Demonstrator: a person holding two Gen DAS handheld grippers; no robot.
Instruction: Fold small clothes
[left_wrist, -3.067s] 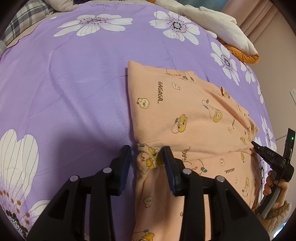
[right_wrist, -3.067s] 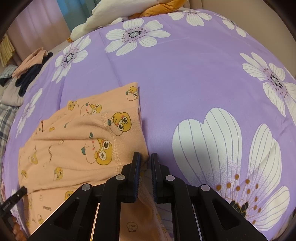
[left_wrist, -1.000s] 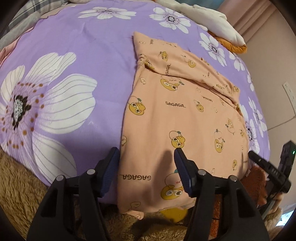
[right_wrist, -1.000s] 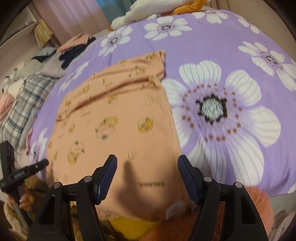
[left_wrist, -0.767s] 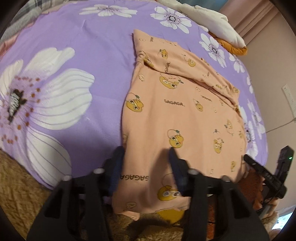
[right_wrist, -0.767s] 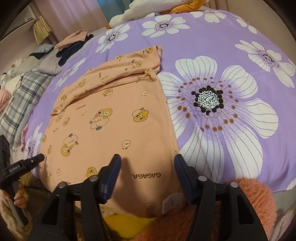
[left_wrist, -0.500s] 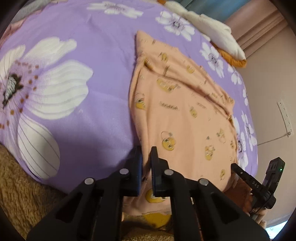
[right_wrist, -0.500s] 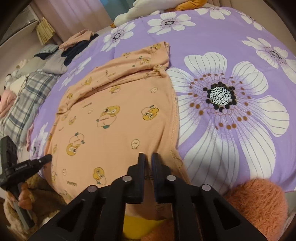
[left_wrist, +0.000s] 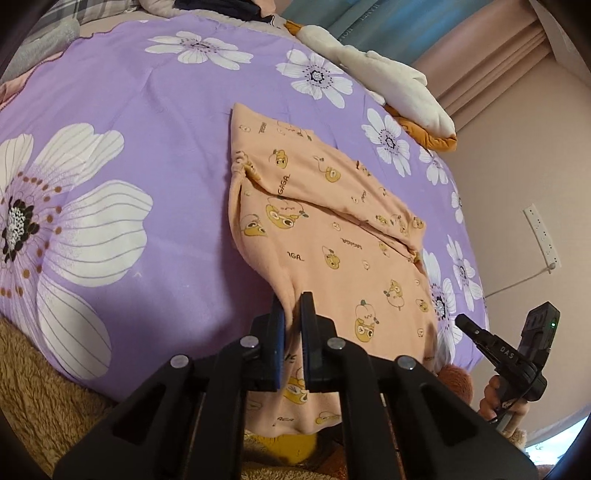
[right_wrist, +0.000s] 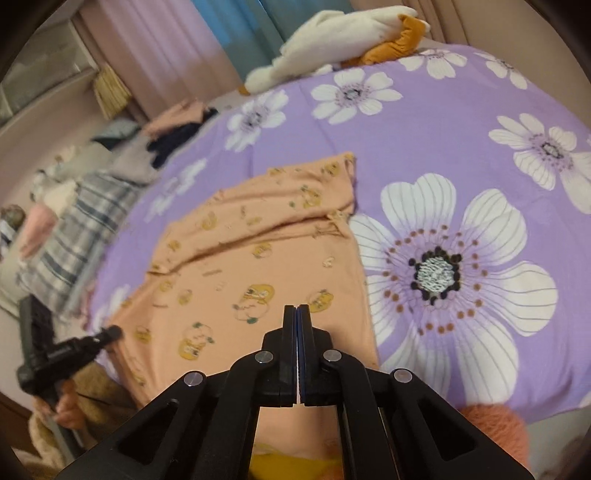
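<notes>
A peach garment with yellow cartoon prints (left_wrist: 332, 229) lies on the purple flowered bedspread (left_wrist: 129, 122), its near end hanging over the bed's front edge. My left gripper (left_wrist: 291, 306) is shut on the garment's near left edge and lifts a ridge of cloth. My right gripper (right_wrist: 296, 314) is shut on the garment (right_wrist: 258, 258) at its near right part, the cloth running under its fingers. Each view shows the other gripper at the side: the right one (left_wrist: 506, 354) and the left one (right_wrist: 66, 350).
White and orange bedding (left_wrist: 399, 85) is piled at the bed's far end. Plaid and dark clothes (right_wrist: 74, 214) lie at the bed's left side. A brown fluffy cover (left_wrist: 33, 387) and an orange fluffy item (right_wrist: 495, 428) sit below the bed's front edge. A wall socket (left_wrist: 539, 236) is right.
Both grippers were open over the garment's near end a second ago and have shut on its near corners. Both have since lifted and drawn back, raising the cloth.
</notes>
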